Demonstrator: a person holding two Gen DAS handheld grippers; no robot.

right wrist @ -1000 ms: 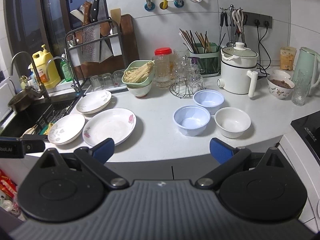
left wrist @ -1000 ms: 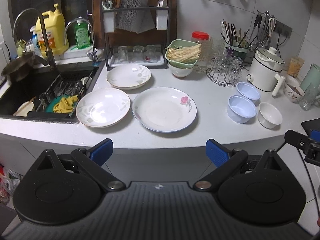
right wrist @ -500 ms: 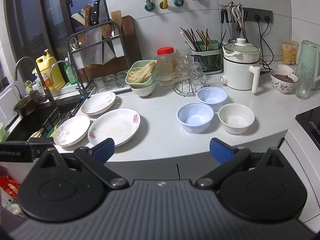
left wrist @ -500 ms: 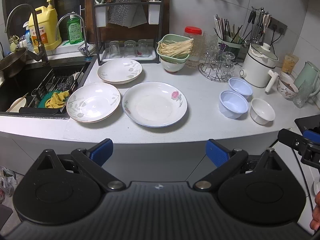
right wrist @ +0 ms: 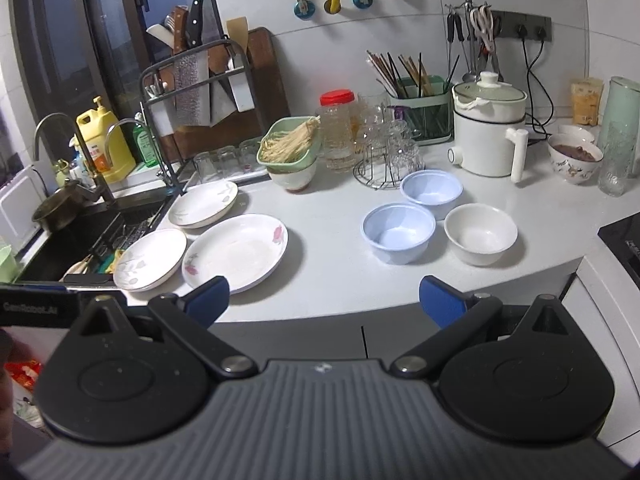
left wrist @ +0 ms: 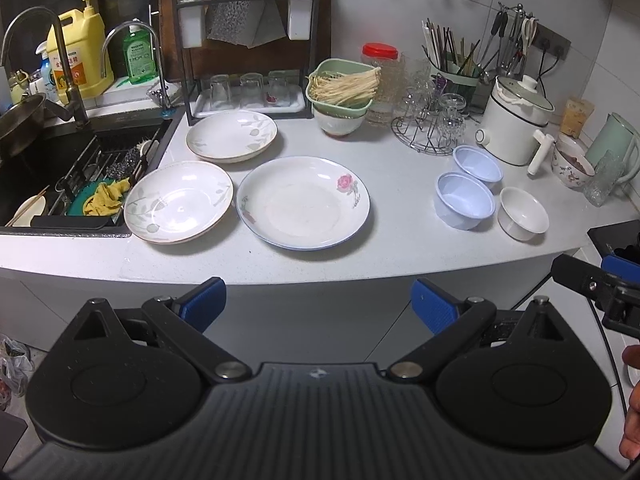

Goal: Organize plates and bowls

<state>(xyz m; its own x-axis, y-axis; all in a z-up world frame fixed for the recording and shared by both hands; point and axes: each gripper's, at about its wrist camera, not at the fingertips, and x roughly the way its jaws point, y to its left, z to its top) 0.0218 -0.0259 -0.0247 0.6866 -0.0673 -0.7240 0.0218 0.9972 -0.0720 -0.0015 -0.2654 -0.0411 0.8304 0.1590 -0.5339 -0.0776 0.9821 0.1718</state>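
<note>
Three white plates lie on the grey counter: a large rose-patterned plate (left wrist: 303, 202) (right wrist: 236, 252), a leaf-patterned plate (left wrist: 179, 201) (right wrist: 151, 259) left of it by the sink, and another leaf-patterned plate (left wrist: 231, 135) (right wrist: 203, 204) behind them. To the right stand two light blue bowls (left wrist: 465, 200) (left wrist: 478, 162) (right wrist: 399, 232) (right wrist: 432, 189) and a white bowl (left wrist: 523, 212) (right wrist: 480, 233). My left gripper (left wrist: 318, 300) is open and empty, in front of the counter edge. My right gripper (right wrist: 324, 298) is open and empty, also short of the counter edge.
A sink (left wrist: 60, 168) with a rack and dishes is at the left. A knife rack (left wrist: 244, 32), a green basket of noodles (left wrist: 342, 88), a glass stand (left wrist: 430, 120), a white cooker (left wrist: 516, 124) and a patterned bowl (right wrist: 575, 158) line the back. A stove corner (right wrist: 624, 236) is at right.
Both grippers have pulled back and risen slightly from the counter, so the dishes look a little farther away. Nothing on the counter has moved.
</note>
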